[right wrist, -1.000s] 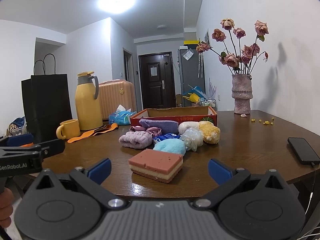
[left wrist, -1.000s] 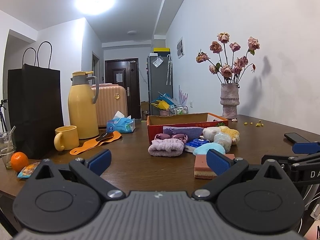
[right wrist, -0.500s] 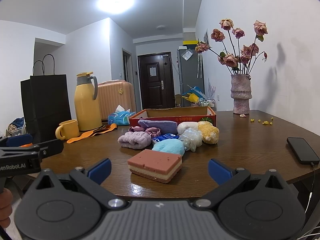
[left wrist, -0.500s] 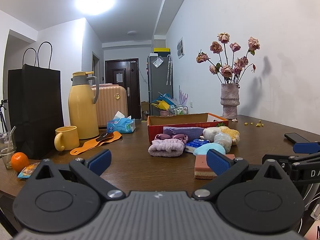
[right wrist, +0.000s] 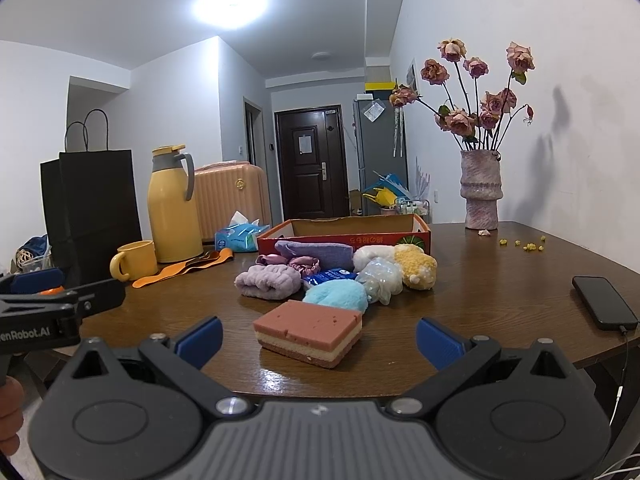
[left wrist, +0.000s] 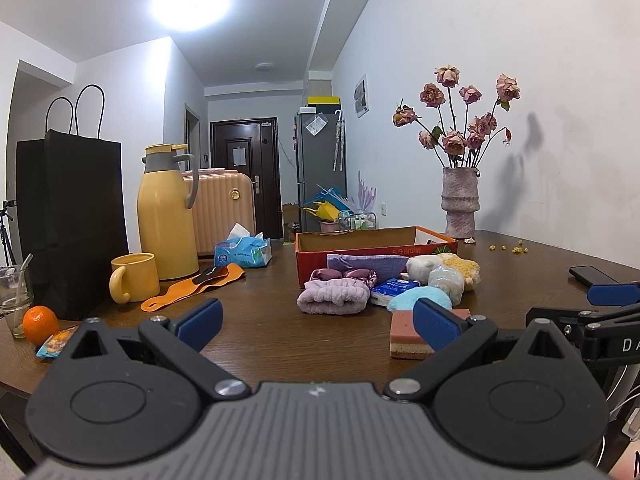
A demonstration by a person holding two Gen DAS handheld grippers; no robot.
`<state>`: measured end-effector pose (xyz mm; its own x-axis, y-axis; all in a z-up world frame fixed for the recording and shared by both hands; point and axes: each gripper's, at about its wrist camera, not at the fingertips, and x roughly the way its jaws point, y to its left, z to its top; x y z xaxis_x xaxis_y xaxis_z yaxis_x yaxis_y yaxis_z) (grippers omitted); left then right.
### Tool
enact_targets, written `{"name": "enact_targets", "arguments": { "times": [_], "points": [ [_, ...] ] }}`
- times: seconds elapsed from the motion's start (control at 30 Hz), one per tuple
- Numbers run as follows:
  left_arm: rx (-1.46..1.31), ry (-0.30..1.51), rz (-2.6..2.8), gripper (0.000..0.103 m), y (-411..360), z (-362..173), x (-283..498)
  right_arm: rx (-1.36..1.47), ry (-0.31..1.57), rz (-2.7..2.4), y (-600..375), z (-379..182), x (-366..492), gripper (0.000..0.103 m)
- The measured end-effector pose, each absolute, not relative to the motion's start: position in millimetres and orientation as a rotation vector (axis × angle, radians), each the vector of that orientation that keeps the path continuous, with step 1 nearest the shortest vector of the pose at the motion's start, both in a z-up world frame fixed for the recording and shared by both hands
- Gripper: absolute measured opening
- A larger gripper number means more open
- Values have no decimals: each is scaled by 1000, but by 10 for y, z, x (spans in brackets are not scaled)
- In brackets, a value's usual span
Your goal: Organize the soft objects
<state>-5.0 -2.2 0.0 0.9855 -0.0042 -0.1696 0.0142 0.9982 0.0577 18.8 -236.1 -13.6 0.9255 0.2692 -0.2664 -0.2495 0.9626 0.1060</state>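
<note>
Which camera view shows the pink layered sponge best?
The right wrist view: the pink layered sponge lies whole on the table between the open right gripper fingers, top and layers visible. In the left wrist view, the left gripper's finger hides part of it.

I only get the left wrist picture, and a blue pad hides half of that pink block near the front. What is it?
Observer: The right wrist view shows it whole: a layered sponge with a pink top, a cream band and a darker base, lying flat on the table.
Operator: Is the other tool holding it?
Observer: No. The right tool is open, and the sponge lies ahead of its spread fingers, untouched.
Operator: And the black slab at my right edge?
Observer: That's a phone, with a cable plugged into its near end.
</note>
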Motion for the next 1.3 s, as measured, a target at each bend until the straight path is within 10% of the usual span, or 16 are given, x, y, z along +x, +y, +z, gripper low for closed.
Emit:
{"name": "enact_targets", "arguments": {
  "times": [0.9, 1.1, 1.23, 1.3],
  "points": [
    [-70, 292, -134, 102, 119, -20, 646, 163, 305, 272, -2414, -211, 503, 98],
    [-129, 450, -286, 66, -46, -207, 1551, 247, 410, 283, -2437, -382, 1182, 90],
    [-231, 599, -350, 48, -75, -391, 2002, 331, 490, 318, -2453, -511, 1543, 67],
    [-279, 663, -394, 42, -63, -472, 2117, 357, 533, 315, -2450, -570, 1681, 37]
  ]
}}
